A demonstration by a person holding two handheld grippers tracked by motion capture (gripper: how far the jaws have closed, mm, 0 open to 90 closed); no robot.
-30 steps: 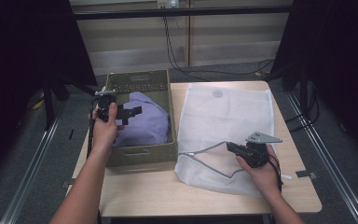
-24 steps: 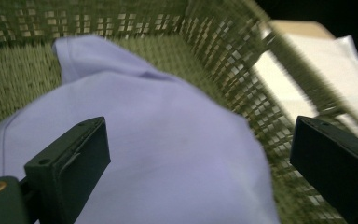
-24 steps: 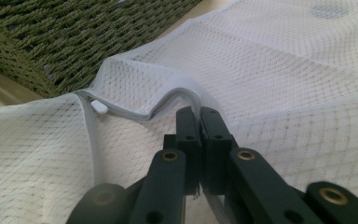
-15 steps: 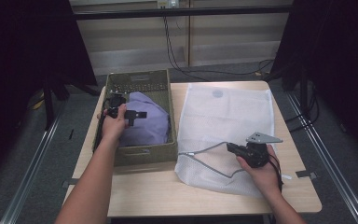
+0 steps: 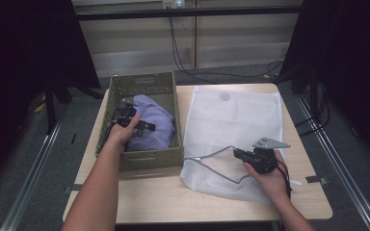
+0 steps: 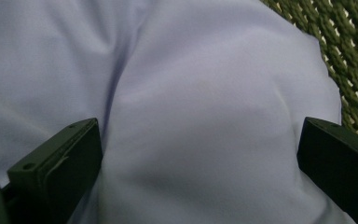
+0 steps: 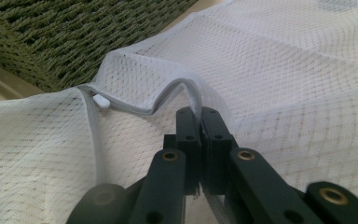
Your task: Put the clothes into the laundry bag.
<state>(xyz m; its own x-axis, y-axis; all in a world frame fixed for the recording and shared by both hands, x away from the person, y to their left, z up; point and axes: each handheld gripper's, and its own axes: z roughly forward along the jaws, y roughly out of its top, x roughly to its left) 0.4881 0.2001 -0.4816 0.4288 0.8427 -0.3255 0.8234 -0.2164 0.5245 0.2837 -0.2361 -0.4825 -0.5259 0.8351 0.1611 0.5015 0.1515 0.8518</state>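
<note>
A lilac garment (image 5: 150, 122) lies bunched in the green woven basket (image 5: 147, 159) that stands on the left half of the desk (image 5: 207, 204), its long side running from the near edge toward the far one. The cloth fills most of the basket's floor and piles against its right wall. Straight over it, the left gripper (image 5: 136, 123) points down into the basket, jaws spread wide and just opened out to their fullest; in the left gripper view a rounded fold of the garment (image 6: 200, 116) swells up between the two black jaws, which flank it without yet pinching, the left one at the cloth's surface. The basket's weave (image 6: 349, 51) shows just beyond the fold.

To the right, just beside the basket, a white mesh laundry bag (image 5: 236, 120) lies flat across the desk's middle, its length running toward the far edge. At its near left corner the right gripper (image 5: 237, 154) is clamped tight on the zipped rim (image 7: 186, 91), lifting the mouth into a small arch, the zip pull (image 7: 101, 101) hanging a little aside.

The coming move appears to turn on one line: the fold lies directly beneath the left jaws, and the bag's held mouth waits to the right, past the basket's near right corner.
</note>
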